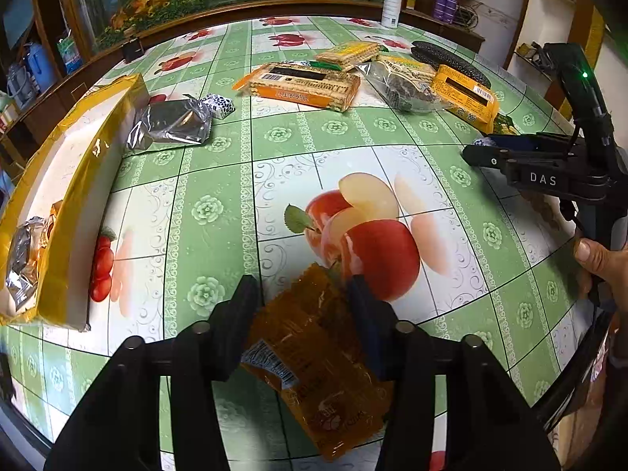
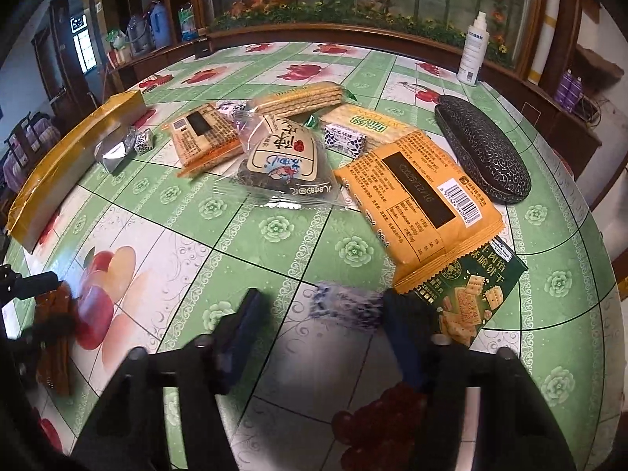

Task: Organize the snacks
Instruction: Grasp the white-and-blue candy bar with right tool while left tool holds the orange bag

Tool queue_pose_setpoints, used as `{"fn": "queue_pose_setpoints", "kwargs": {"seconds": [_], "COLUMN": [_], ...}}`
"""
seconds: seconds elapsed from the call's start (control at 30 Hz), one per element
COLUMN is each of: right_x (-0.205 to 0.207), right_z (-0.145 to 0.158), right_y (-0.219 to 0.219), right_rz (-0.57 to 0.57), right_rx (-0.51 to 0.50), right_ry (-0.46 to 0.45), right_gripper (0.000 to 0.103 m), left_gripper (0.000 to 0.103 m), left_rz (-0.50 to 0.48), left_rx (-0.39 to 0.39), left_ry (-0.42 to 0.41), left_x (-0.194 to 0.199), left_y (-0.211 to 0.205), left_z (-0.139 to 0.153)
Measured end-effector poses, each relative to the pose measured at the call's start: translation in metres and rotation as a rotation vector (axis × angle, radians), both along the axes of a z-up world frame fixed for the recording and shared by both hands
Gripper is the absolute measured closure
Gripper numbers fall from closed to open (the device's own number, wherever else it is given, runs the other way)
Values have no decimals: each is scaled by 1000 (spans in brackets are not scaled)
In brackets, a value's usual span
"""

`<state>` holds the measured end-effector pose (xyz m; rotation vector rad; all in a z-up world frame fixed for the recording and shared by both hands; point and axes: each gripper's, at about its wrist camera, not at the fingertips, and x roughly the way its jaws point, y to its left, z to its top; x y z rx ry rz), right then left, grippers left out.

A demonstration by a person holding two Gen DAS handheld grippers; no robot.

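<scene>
Early stage. Yellow box (image 1: 59, 196) holds a few packets; most snacks lie beyond it across the table (image 1: 219, 204). Left gripper (image 1: 304, 294) fingers clamp an amber packet (image 1: 314, 353). Right gripper (image 2: 320, 306) fingers straddle a blurred small blue-white packet (image 2: 345, 304); contact unclear.

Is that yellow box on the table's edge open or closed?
Open: the yellow box has no lid on, and foil packets lie inside.

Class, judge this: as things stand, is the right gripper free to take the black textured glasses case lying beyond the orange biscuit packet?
Probably not yet. The right gripper already has a small blue-and-white wrapped snack between its jaws, so it looks occupied. The black textured glasses case itself lies uncovered on the table.
</scene>
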<state>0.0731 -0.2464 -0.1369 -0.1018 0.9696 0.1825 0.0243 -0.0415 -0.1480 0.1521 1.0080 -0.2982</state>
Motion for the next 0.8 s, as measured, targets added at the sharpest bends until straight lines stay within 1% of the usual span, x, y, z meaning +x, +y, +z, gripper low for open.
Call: {"fn": "queue_pose_setpoints", "kwargs": {"seconds": [0.03, 0.07, 0.2, 0.3, 0.37, 0.43, 0.47, 0.53, 0.63, 0.67, 0.7, 0.73, 0.77, 0.8], "right_x": [-1, -2, -7, -9, -12, -14, -16, -19, -23, -24, -24, -25, -26, -28], "right_z": [1, 1, 2, 3, 3, 4, 4, 4, 3, 3, 3, 4, 4, 5], "right_y": [0, 0, -6, -15, -18, -21, -22, -22, -23, -24, -24, -24, -23, -22], "right_rz": [0, 0, -5, -25, -36, -35, -36, -38, -39, -40, -41, -40, -37, -32], "right_rx": [1, 17, 92, 164, 179, 213, 220, 225, 243, 251, 256, 264, 276, 287], "right_ry": [0, 2, 6, 9, 9, 16, 18, 18, 19, 19, 20, 20, 20, 19], "right_gripper": [67, 68, 68, 68, 69, 69, 69, 69, 69, 69, 69, 69, 69, 69], "left_gripper": [68, 69, 76, 77, 79, 80, 84, 84, 84, 80, 68, 60, 42, 30], "left_rz": [-8, -14, -28, -36, -36, -37, -36, -37, -40, -36, -29, -21, -9, 12], "left_rx": [-5, -19, -72, -119, -119, -137, -140, -144, -171, -171, -164, -158, -150, -133], "left_ry": [-4, 1, 13, 48, 45, 44, 42, 44, 86, 104, 129, 141, 145, 141], "left_x": [-1, 0, 0, 3, 2, 0, 0, -1, -2, -3, -5, -8, -12, -18], "left_y": [2, 4, 16, 23, 25, 28, 30, 32, 39, 42, 45, 47, 49, 51], "left_z": [1, 1, 3, 4, 6, 11, 13, 17, 21, 22, 23, 24, 25, 26]}}
